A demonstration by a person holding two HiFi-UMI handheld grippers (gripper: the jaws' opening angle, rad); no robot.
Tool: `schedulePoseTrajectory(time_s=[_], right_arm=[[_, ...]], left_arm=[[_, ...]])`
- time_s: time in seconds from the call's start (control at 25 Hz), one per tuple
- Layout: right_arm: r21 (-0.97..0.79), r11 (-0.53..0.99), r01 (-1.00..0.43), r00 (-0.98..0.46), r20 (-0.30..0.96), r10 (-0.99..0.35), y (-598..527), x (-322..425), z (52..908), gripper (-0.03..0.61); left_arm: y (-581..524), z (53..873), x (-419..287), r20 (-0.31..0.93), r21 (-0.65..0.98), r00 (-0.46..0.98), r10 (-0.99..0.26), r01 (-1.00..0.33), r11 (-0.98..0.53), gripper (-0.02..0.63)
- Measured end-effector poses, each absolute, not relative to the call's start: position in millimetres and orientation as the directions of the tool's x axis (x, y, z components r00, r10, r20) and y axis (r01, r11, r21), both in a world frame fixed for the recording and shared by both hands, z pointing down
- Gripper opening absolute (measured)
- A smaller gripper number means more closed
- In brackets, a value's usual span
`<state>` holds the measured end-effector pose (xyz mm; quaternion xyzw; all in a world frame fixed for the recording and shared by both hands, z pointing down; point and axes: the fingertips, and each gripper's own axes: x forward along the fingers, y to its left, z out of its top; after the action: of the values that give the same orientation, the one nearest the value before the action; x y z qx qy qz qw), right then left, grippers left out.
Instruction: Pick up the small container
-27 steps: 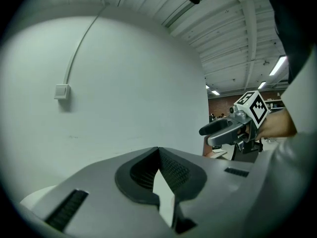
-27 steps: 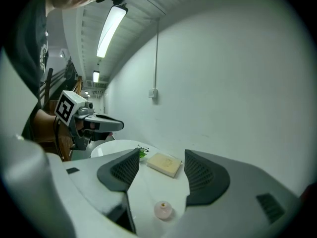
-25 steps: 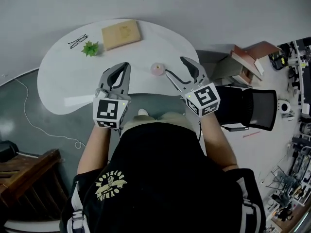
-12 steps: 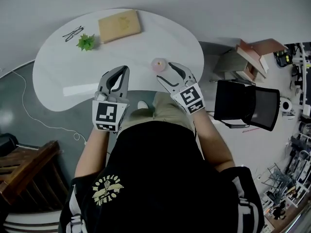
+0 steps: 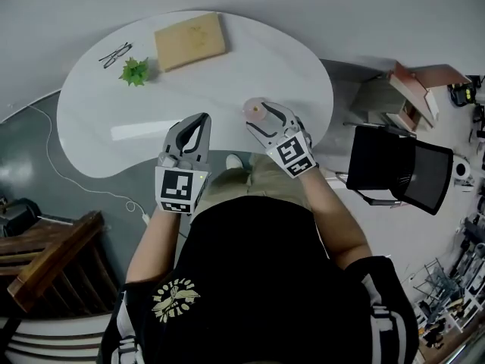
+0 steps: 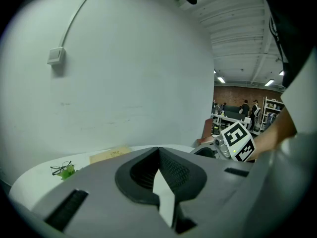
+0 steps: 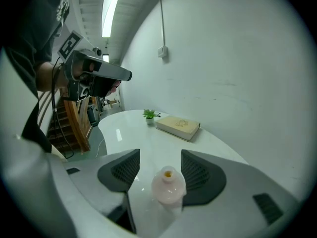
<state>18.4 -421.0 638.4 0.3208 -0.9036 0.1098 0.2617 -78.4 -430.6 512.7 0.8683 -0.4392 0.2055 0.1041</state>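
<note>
Two grippers, one target. Far left on your white table [image 5: 91,127]: glasses [image 5: 115,54], small green plant [image 5: 135,72], tan book [image 5: 190,41]. Your left gripper [image 5: 195,123]: jaws pressed together, holding nothing, over the table's near edge. Small container [image 5: 253,110]: pale pink, squat round body, short neck, orange-tinted mouth, upright close to the near edge. Your right gripper [image 5: 258,116]: jaws wide apart, one either side of it, no grip visible. Bare tabletop lies between container and book; black chair [image 5: 394,174] stands well apart at right

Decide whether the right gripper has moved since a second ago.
Yes: the right gripper moved left across the table to the small container, now between its open jaws.
</note>
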Motion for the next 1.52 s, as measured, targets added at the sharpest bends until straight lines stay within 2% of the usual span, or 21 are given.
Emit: schedulePoseTrajectory(time_s=[0.24, 0.56, 0.76, 0.92, 1.24, 1.52], right_arm=[[-0.017, 0.806, -0.591, -0.667, 0.573, -0.477, -426, 16, 668, 0.272], [0.003, 0.821, -0.571, -0.664, 0.587, -0.464, -434, 14, 692, 0.232], [0.018, 0.805, -0.593, -0.642, 0.592, -0.486, -441, 17, 701, 0.178], [0.033, 0.795, -0.606, -0.642, 0.57, -0.513, -444, 14, 704, 0.172], [-0.024, 0.754, -0.657, -0.624, 0.579, -0.525, -448, 16, 691, 0.156], [-0.05, 0.738, -0.673, -0.627, 0.567, -0.534, -450, 19, 641, 0.156]], left_arm=[[-444, 533, -62, 0.474, 0.034, 0.526, -0.706, -0.812, -0.583, 0.02], [-444, 558, -58, 0.507, 0.062, 0.51, -0.694, -0.825, -0.562, 0.02], [-444, 571, -66, 0.521, 0.065, 0.491, -0.699, -0.839, -0.541, 0.02], [-445, 577, -71, 0.517, 0.067, 0.483, -0.707, -0.846, -0.529, 0.02], [-450, 553, -75, 0.489, 0.032, 0.486, -0.724, -0.84, -0.541, 0.02], [-460, 513, -78, 0.437, -0.013, 0.488, -0.755, -0.836, -0.548, 0.02]])
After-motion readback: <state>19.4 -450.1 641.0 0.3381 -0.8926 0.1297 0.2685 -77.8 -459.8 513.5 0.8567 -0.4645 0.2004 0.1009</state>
